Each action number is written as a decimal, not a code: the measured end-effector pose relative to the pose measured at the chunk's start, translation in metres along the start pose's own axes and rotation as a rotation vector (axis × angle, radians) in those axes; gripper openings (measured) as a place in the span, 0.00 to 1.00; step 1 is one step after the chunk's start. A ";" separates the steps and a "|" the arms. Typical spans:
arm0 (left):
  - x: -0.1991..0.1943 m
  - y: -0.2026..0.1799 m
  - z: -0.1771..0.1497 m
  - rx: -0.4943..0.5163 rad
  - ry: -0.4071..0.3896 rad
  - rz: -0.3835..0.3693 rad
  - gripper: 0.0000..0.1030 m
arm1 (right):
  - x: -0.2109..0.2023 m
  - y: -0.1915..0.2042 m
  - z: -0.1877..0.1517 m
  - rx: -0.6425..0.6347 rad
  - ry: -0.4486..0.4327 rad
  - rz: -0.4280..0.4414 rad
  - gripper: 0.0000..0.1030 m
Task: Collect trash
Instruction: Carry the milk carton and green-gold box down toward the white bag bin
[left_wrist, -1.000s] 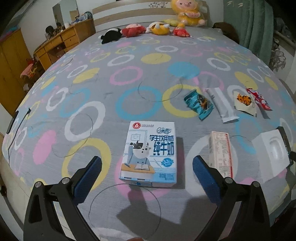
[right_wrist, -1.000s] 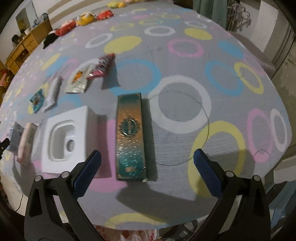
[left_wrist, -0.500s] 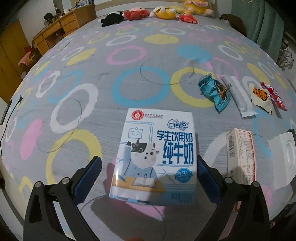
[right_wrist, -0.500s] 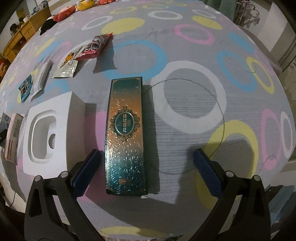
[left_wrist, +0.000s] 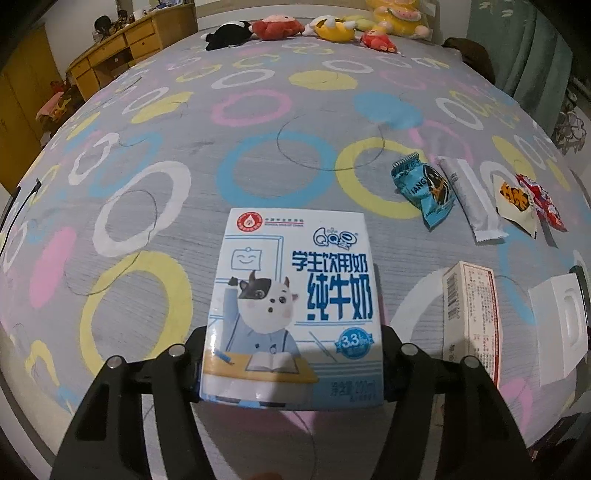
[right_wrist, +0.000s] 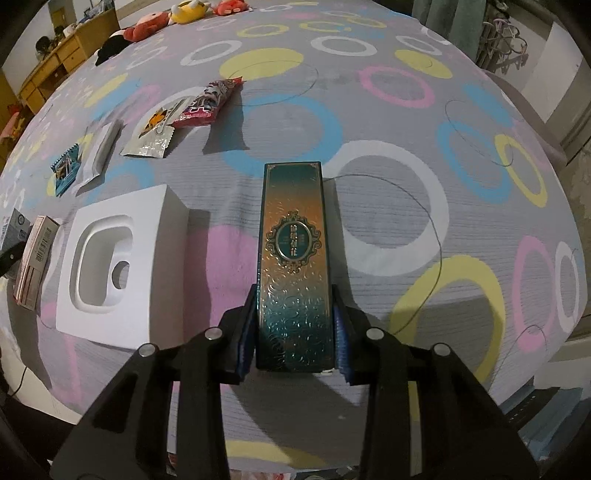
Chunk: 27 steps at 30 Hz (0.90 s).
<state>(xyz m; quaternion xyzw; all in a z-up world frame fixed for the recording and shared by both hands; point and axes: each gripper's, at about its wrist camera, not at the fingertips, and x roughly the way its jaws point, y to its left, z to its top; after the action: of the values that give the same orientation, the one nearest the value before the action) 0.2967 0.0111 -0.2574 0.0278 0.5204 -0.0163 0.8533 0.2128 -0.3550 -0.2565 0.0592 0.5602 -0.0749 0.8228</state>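
A blue-and-white milk carton (left_wrist: 295, 295) with a cartoon cow lies flat on the ring-patterned bedspread (left_wrist: 147, 147). My left gripper (left_wrist: 291, 354) is closing on it, and its jaws press the carton's two long sides at the near end. In the right wrist view a long teal and gold box (right_wrist: 293, 240) lies lengthwise on the bedspread (right_wrist: 406, 110). My right gripper (right_wrist: 293, 328) is closing on the box, with the blue pads (right_wrist: 245, 332) against both sides of its near end.
Right of the carton lie a blue wrapper (left_wrist: 424, 192), a white sachet (left_wrist: 467, 199), an orange-printed wrapper (left_wrist: 515, 203), a red wrapper (left_wrist: 543, 203), a narrow pink-white box (left_wrist: 472, 317) and a white moulded insert (right_wrist: 118, 258). Plush toys (left_wrist: 332, 26) line the far end. The bed's edge is close below both grippers.
Both grippers went from wide open to closed in on their boxes. The left one sank toward the milk carton, which now fills more of the view.
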 end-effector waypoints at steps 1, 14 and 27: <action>-0.001 0.001 0.000 -0.003 -0.001 -0.002 0.60 | 0.000 0.001 0.000 -0.006 -0.002 -0.005 0.34; -0.034 0.009 -0.002 -0.017 -0.071 -0.037 0.60 | -0.028 0.012 0.004 -0.033 -0.077 -0.034 0.34; -0.084 0.003 -0.022 0.034 -0.161 -0.065 0.60 | -0.092 0.015 -0.030 -0.017 -0.176 -0.019 0.34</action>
<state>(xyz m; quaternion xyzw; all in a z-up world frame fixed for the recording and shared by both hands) 0.2390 0.0155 -0.1927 0.0239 0.4504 -0.0552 0.8908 0.1552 -0.3297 -0.1814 0.0400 0.4868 -0.0829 0.8687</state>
